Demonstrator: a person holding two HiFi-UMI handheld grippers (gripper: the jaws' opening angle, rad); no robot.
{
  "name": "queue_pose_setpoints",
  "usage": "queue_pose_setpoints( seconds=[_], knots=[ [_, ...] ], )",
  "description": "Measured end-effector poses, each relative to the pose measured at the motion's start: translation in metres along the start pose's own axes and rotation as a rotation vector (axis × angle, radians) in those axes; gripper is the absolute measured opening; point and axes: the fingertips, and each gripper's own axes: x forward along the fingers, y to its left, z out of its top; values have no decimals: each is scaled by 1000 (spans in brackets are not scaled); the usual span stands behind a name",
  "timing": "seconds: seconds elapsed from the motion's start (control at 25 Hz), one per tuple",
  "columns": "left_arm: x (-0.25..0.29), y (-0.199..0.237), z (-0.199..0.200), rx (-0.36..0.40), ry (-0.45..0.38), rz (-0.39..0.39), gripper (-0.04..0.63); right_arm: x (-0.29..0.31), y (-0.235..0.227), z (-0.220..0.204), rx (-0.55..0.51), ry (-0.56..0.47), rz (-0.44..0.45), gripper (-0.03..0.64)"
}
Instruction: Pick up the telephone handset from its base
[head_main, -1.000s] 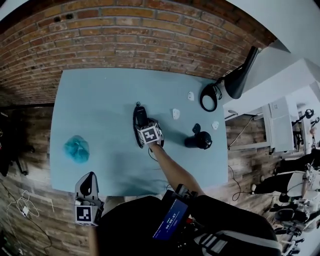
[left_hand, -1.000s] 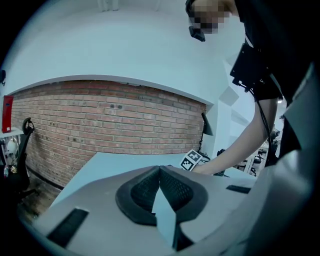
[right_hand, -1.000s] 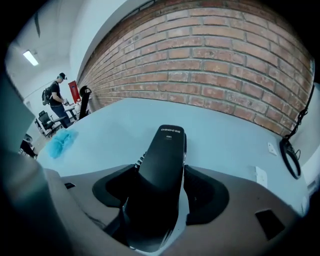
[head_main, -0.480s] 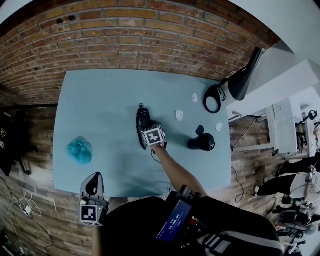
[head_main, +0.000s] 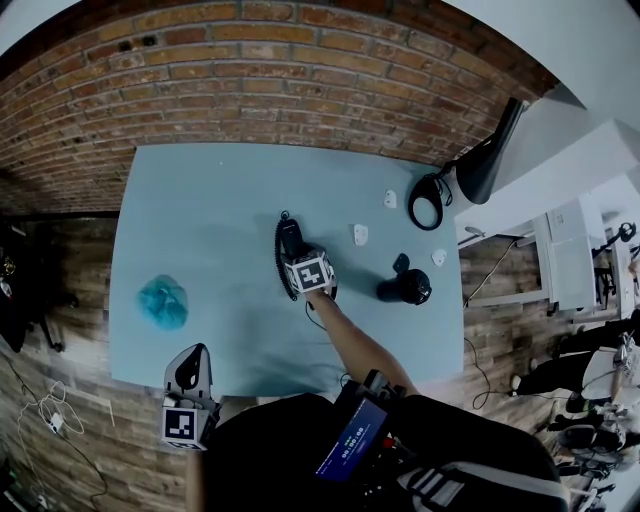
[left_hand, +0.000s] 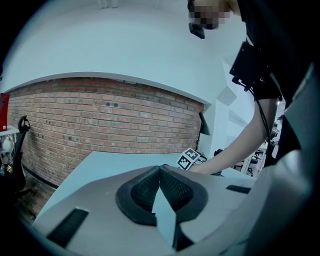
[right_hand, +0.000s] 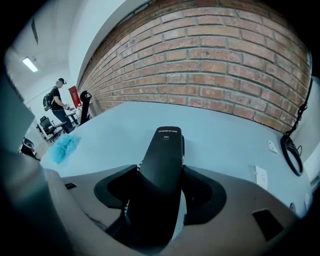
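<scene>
A black telephone lies mid-table, its handset (head_main: 287, 238) resting on the base with a coiled cord (head_main: 279, 272) along its left side. My right gripper (head_main: 294, 253) reaches down over it. In the right gripper view the handset (right_hand: 163, 160) fills the gap between the jaws, and my right gripper (right_hand: 160, 186) has just been closing, with both pads against the handset's sides. The handset still rests low on the phone. My left gripper (head_main: 187, 376) hangs off the table's near edge, and in its own view my left gripper (left_hand: 160, 169) has its tips together with nothing held.
A teal crumpled cloth (head_main: 162, 302) lies at the table's left. A black round object (head_main: 405, 288), small white pieces (head_main: 361, 234) and a cable loop (head_main: 422, 200) sit to the right, under a black lamp (head_main: 482, 158). A brick wall (head_main: 300, 80) backs the table.
Neither gripper nor the phone has visibly moved on the table; only the head view has drifted a little.
</scene>
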Motion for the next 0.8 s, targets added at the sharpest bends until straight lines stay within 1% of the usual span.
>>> queue_pose_setpoints(
  seconds=[0.12, 0.36, 0.48, 0.64, 0.8],
  knots=[
    [0, 1, 1, -3, 0, -3, -2, -5, 0, 0, -8, 7, -4, 282],
    [3, 1, 5, -6, -32, -21, -2, -15, -2, 3, -7, -3, -13, 276],
    [4, 2, 10, 2, -33, -27, -2, -19, -2, 3, 33, 1, -2, 262],
    [3, 8, 12, -3, -63, -20, -2, -22, -1, 3, 104, 3, 17, 253],
    [2, 8, 11, -3, -51, -34, -2, -26, 0, 5, 138, 2, 10, 250]
  ],
)
